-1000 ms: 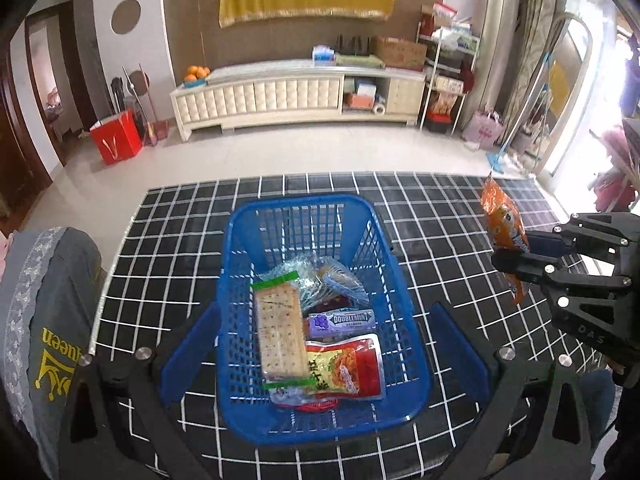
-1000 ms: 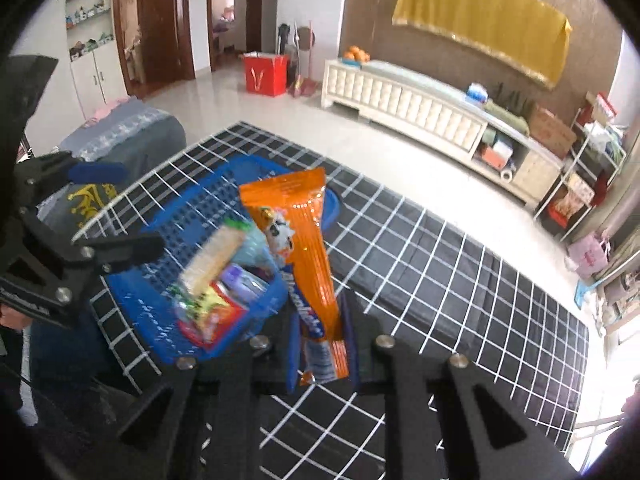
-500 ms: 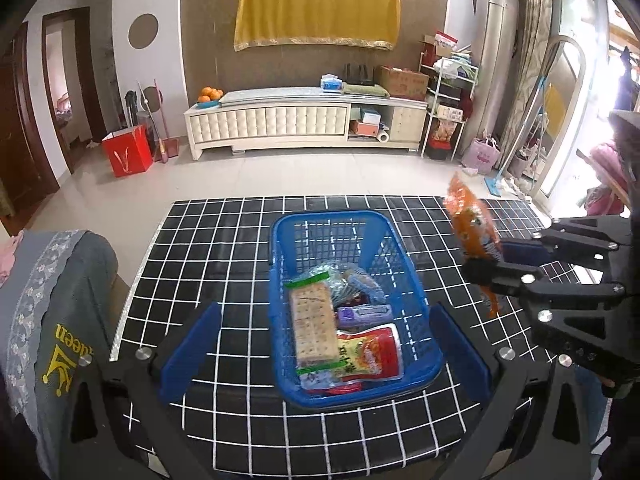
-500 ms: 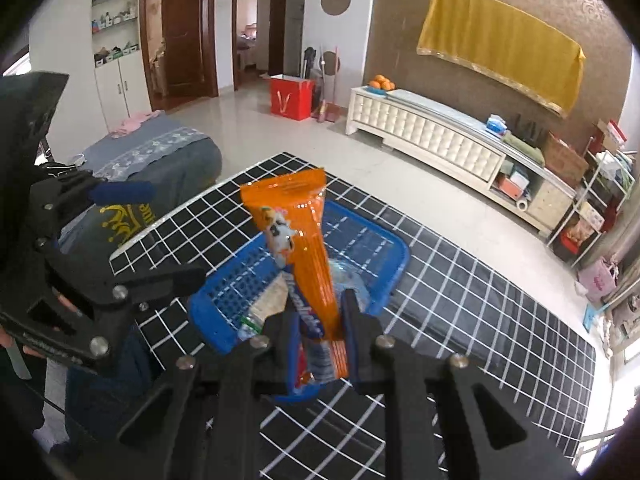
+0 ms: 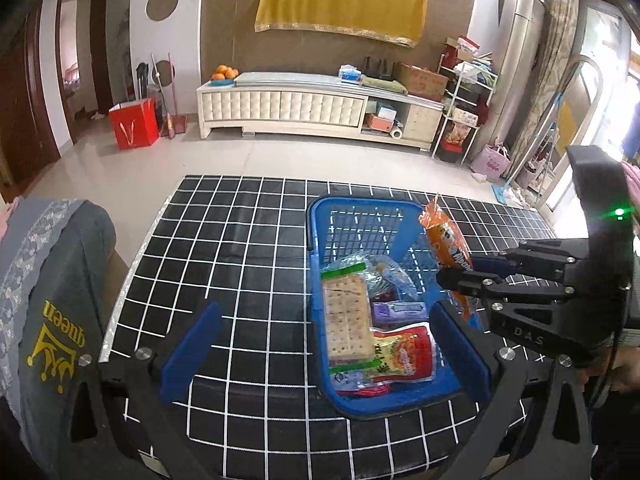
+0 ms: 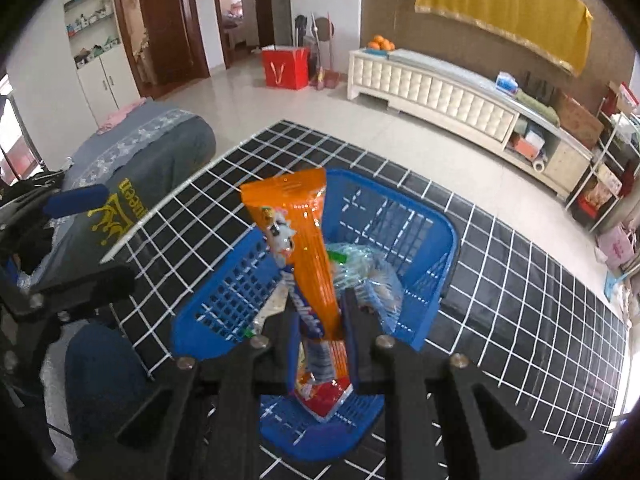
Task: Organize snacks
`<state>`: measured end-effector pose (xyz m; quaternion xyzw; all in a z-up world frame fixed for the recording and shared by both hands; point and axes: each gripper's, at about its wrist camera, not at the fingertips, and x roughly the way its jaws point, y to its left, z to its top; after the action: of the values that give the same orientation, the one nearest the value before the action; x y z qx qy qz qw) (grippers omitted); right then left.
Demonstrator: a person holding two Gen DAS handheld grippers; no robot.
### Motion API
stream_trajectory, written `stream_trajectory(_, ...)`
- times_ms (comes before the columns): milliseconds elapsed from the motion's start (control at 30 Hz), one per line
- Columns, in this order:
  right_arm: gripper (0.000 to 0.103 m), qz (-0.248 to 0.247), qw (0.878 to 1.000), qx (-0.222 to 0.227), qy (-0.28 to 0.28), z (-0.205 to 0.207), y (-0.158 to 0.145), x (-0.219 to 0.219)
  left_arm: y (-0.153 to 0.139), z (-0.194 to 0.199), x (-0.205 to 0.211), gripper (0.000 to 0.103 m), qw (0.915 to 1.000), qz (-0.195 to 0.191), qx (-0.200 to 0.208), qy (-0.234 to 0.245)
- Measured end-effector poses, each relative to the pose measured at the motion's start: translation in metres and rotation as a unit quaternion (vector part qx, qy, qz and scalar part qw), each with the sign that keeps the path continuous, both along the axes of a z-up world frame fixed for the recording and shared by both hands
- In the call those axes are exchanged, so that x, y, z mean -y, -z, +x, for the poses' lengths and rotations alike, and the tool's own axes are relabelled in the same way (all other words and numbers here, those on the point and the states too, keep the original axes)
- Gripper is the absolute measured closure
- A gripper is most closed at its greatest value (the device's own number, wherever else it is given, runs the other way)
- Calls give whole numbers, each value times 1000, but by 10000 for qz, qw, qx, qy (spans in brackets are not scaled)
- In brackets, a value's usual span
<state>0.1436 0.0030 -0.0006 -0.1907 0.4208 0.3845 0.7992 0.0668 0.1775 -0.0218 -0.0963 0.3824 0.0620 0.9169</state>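
Observation:
A blue plastic basket stands on the black grid-pattern table cover. Inside lie a long cracker pack, a purple pack, a red and yellow pouch and a clear bag. My right gripper is shut on the lower part of an orange snack packet, which stands upright over the basket's right side. My left gripper is open and wide, with nothing held. It hovers on the near side of the basket, whose near left part shows between its blue pads.
A grey cushion with yellow "queen" lettering lies at the table's left edge. Beyond the table are tiled floor, a white low cabinet and a red bag. A person's hand grips the right tool.
My right gripper has carried the orange packet leftward and down, from beside the basket to over its right side. My left gripper has drawn back and leftward, so the basket now sits right of centre.

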Motion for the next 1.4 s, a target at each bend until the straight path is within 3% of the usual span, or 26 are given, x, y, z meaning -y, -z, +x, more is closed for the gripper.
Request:
stream_trajectory(200, 80, -280, 9991, -215, 217, 20, 29, -16, 20, 16, -11, 0, 9998, -90, -148, -16)
stream_trajectory(467, 77, -780, 9951, -109, 605, 41, 54, -28, 33, 33, -14, 0, 9998, -5, -222, 16)
stream_trajectory(500, 68, -808, 9949, -101, 592, 40, 55, -29, 32, 32, -13, 0, 9998, 15, -195, 4)
stream_trajectory(567, 41, -854, 9948, 3, 555, 36, 53, -29, 31, 28, -11, 0, 9999, 37, -98, -13)
stream_trajectory(600, 20, -911, 9943, 181, 530, 31, 49, -28, 30, 26, -10, 0, 10000, 49, -68, -10)
stream_trajectory(633, 12, -931, 9933, 428, 540, 24, 44, -26, 28, 24, -7, 0, 10000, 88, -40, -9)
stream_trajectory(700, 11, -914, 9920, 672, 547, 17, 35, -21, 24, 19, -3, 0, 9999, 170, 18, -22)
stream_trajectory(1000, 6, 111, 9932, 878, 759, -32, -29, 41, -15, -30, 29, 0, 9969, 257, 732, -135)
stream_trajectory(1100, 0, 503, 9888, 1090, 890, -54, -52, 63, -32, -51, 46, 0, 9946, 230, 1006, -90)
stream_trajectory(1400, 0, 1290, 9680, 1554, 1491, -116, -96, 137, -72, -108, 107, 0, 9864, 549, 1545, 128)
